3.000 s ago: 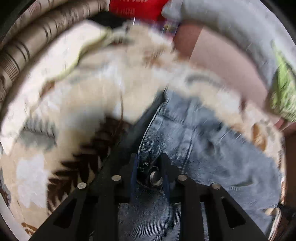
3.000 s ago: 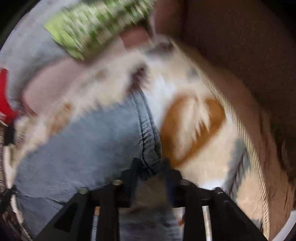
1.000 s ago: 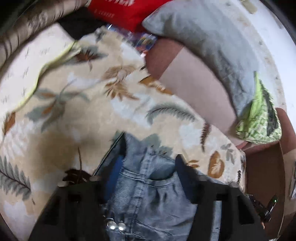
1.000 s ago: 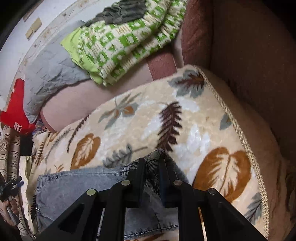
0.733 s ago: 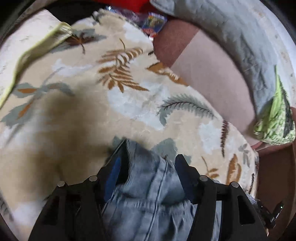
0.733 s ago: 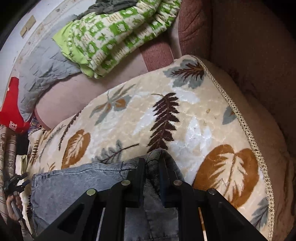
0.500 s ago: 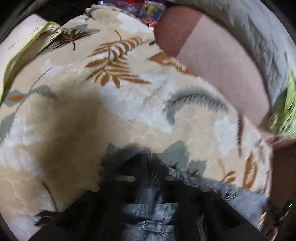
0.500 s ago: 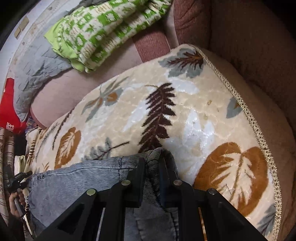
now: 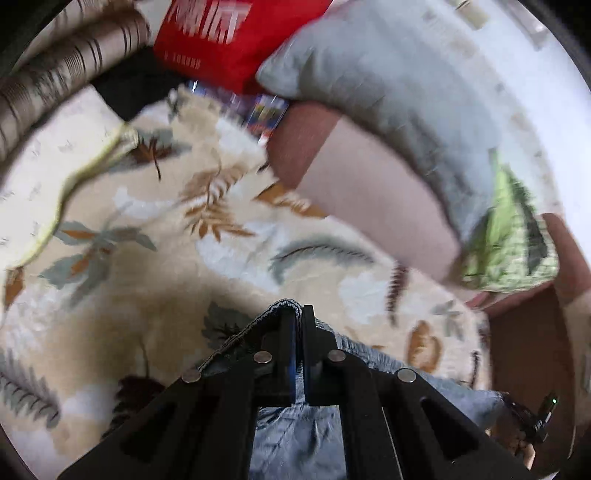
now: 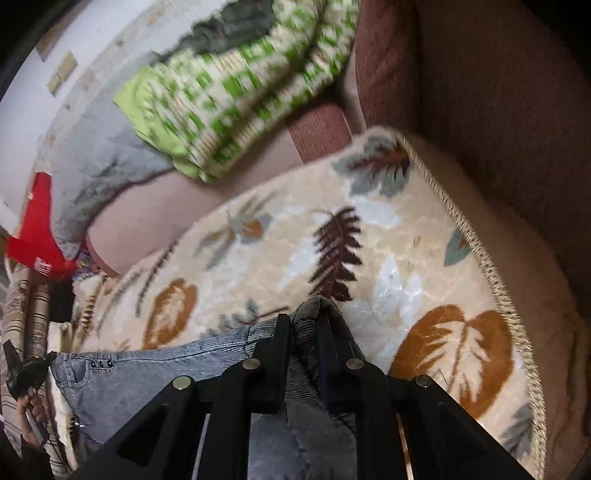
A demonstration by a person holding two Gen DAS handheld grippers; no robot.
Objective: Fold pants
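While the pants [image 10: 155, 373] lie across the leaf-print blanket [image 10: 388, 236], an edge is pinched in each clamped gripper, left gripper [image 9: 298, 321] and right gripper [image 10: 303, 325]; both edges are best carried level, together.

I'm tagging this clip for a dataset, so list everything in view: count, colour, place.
jeans: one, faded blue, on the blanket, an edge pinched in each gripper
blanket: one, cream with brown, orange and grey leaves, spread over the seat
sofa: one, reddish brown, around and under the blanket
grey cushion: one, on the sofa back
green patterned cloth: one, green and cream, on the sofa back beside the cushion
red bag: one, white lettering, behind the blanket
left gripper: black, shut on the jeans
right gripper: black, shut on the jeans
hand: one, at the right wrist view's left edge
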